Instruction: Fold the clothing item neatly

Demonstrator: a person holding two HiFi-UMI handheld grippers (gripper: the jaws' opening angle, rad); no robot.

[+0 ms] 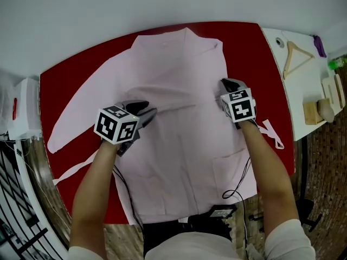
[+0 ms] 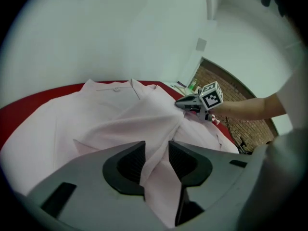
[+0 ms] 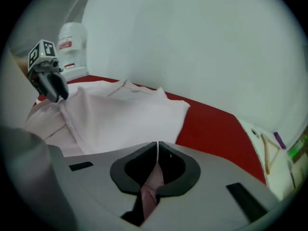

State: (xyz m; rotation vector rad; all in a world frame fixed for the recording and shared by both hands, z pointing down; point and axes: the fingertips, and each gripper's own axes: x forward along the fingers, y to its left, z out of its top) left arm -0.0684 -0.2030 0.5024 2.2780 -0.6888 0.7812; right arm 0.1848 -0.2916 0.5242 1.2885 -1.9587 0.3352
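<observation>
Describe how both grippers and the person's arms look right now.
Left gripper and right gripper match: grey moulded bodies, black ribbed fingers, and a white cube printed with black square markers on each. Thin black cables trail back toward the person, who wears white sleeves, forearms bare.

Even, soft, bright lighting with faint shadows; strong fisheye curvature and dark vignetted corners; near tool bodies appear slightly blurred, perhaps defocused.
</observation>
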